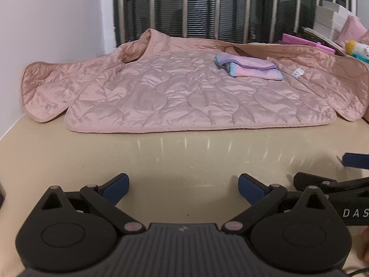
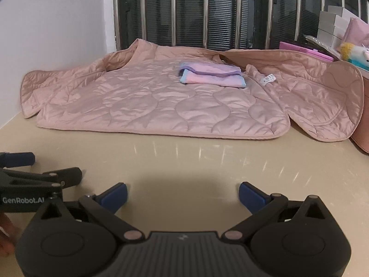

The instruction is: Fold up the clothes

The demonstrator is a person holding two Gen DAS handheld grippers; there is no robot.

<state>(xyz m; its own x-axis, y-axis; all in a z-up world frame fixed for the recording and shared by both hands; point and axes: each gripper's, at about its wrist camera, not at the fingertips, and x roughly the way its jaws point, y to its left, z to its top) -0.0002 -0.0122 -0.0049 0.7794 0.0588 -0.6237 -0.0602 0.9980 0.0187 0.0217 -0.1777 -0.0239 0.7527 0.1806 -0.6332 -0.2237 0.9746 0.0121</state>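
One pink quilted satin jacket (image 1: 175, 94) lies spread flat on the glossy beige bench (image 1: 184, 157), and one small folded pastel pink-and-blue cloth (image 1: 249, 68) rests on top of it, towards the jacket's right side. Two grippers hover over the bare near part of the bench, side by side and well apart from the jacket: the left gripper (image 1: 183, 188) and the right gripper (image 2: 182, 196), each with its blue-padded jaws spread wide and nothing between them. Behind the jacket stands a dark window with metal bars (image 2: 207, 11). At the far right sit stacked white boxes (image 2: 332, 25), a pink flat case (image 2: 304, 50) and a plush toy (image 2: 355, 54). The jacket's collar (image 1: 147, 43) stands up at the left; a white label (image 2: 267, 78) shows on its open right flap.
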